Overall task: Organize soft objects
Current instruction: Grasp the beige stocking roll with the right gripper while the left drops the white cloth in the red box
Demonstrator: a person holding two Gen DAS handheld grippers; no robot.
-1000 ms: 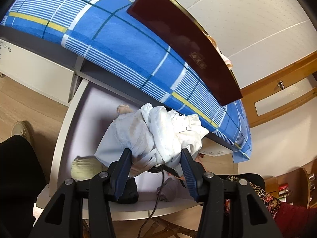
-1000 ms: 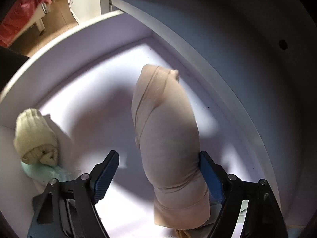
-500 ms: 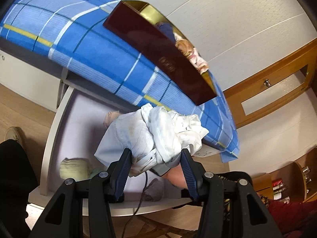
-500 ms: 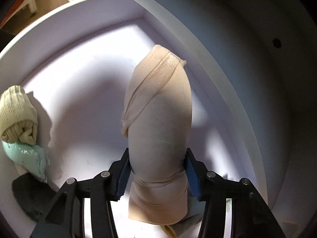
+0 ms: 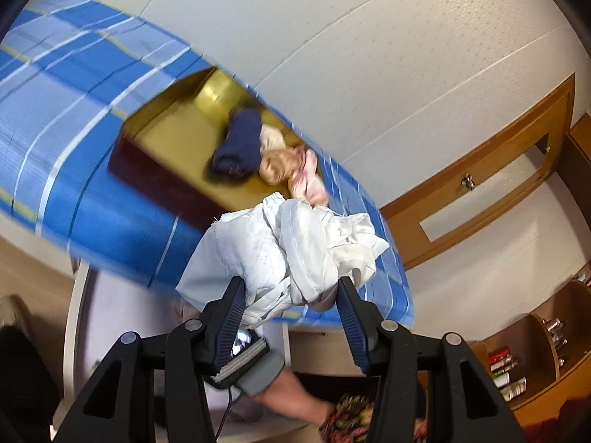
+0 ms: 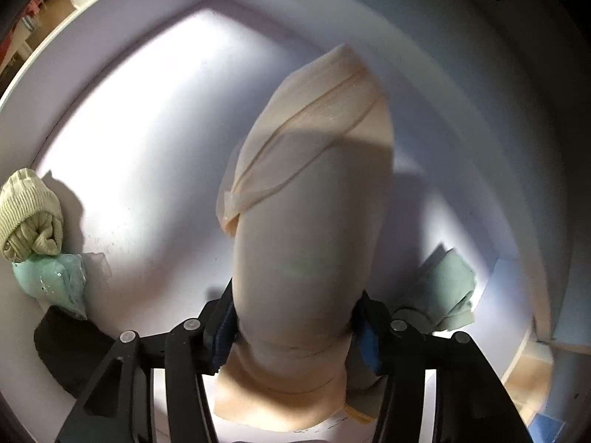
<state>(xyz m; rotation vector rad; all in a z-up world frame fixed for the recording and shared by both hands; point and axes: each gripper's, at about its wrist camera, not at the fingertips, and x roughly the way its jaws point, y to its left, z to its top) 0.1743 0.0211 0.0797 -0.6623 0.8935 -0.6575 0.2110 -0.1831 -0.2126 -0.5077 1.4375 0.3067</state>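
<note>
Your left gripper has its jaws pinching a crumpled white cotton garment, which bulges up and out past the pads, above the near edge of the blue plaid bedsheet. Ahead on that bedsheet sits the open dark red box with a gold lining, and at its far end lie a rolled navy cloth and a peach and pink bundle. To do this step well, I'd carry the white garment clear over the near wall of the box before you lower it, and aim for the bare gold floor beside the navy roll, not on top of it. A loose flap hangs low on the left, so lift enough that it does not drag the rim.

Your right gripper points down into the white drawer, its jaws around a smooth beige folded stocking-like roll. They are easing apart a little, yet the roll still fills the gap and bulges over the pads. Squeeze again before lifting, or the slick fabric may slip. Keep clear of the ribbed cream sock roll, the mint green piece and the black cloth at the left wall, and the grey-green cloth on the right
</note>
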